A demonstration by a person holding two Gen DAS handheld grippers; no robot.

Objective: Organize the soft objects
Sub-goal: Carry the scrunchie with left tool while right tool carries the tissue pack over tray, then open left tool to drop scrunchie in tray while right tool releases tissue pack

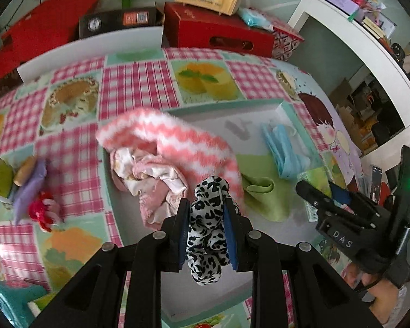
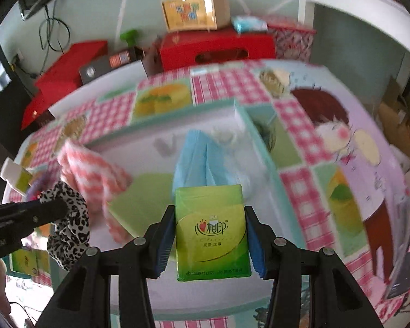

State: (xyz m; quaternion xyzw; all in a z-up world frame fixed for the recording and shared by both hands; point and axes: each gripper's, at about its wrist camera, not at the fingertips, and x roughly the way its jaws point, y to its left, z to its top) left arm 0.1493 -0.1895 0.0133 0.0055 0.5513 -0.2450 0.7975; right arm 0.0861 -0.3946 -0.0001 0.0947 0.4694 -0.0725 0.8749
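My left gripper [image 1: 206, 216] is shut on a black-and-white leopard-print scrunchie [image 1: 207, 235], which hangs over the white tray [image 1: 284, 109]. My right gripper [image 2: 210, 235] is shut on a green tissue pack [image 2: 211, 232], held above the same tray [image 2: 240, 112]. In the tray lie a pink-and-white zigzag fluffy cloth [image 1: 175, 136], a crumpled pink floral cloth [image 1: 147, 177], a green cloth [image 1: 265, 191] and a light blue cloth [image 1: 284, 150]. The right view shows the scrunchie [image 2: 68, 218] at lower left, the blue cloth [image 2: 196, 158] and the green cloth [image 2: 142, 196] beyond the pack.
The tray sits on a pink checked tablecloth with food pictures [image 1: 136, 87]. Left of the tray lie a purple item [image 1: 30, 186] and a red one [image 1: 42, 213]. Red boxes [image 1: 216, 30] and a white shelf [image 1: 369, 43] stand beyond the table. The right gripper's body [image 1: 355, 218] is at right.
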